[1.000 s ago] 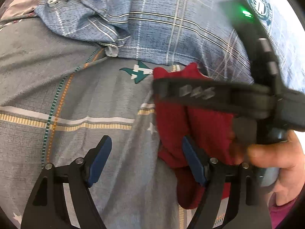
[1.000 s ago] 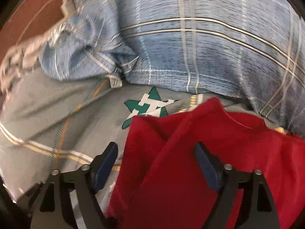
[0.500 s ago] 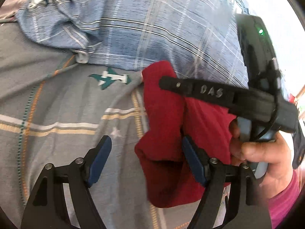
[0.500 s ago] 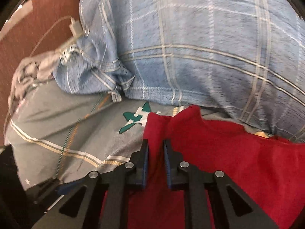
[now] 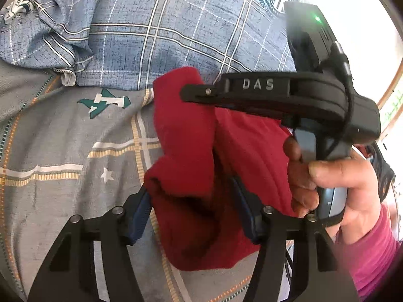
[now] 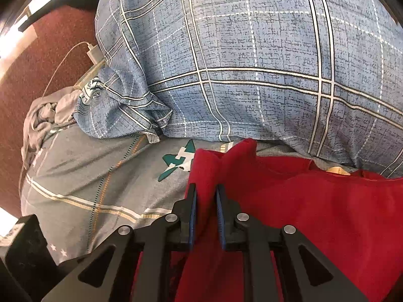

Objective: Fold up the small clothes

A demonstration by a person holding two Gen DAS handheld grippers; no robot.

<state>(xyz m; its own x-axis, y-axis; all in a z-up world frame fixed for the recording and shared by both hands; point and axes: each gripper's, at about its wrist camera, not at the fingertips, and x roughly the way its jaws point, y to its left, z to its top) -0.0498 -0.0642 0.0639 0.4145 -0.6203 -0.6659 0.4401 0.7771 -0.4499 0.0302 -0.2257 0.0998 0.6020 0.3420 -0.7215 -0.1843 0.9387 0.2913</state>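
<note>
A small red garment (image 5: 183, 151) lies bunched on the grey patterned bedsheet (image 5: 63, 138). My right gripper (image 6: 206, 191) is shut on a raised fold at the left edge of the red garment (image 6: 302, 201). In the left wrist view the right gripper (image 5: 187, 93) comes in from the right, held by a hand (image 5: 335, 176), and pinches the cloth's top edge. My left gripper (image 5: 190, 191) sits lower, its jaws closing with the hanging red fold between them. Its blue pads (image 5: 141, 211) lie beside the cloth at a wide gap.
A large blue plaid pillow (image 6: 252, 63) lies just beyond the garment. A white charger with its cable (image 6: 94, 54) and a crumpled grey cloth (image 6: 42, 110) sit at the bed's far left edge, over the red-brown floor (image 6: 37, 63). A pink sleeve (image 5: 372, 246) is at the right.
The right gripper has shut on the red garment's edge and lifted it off the sheet. The left jaws have narrowed around the hanging fold.
</note>
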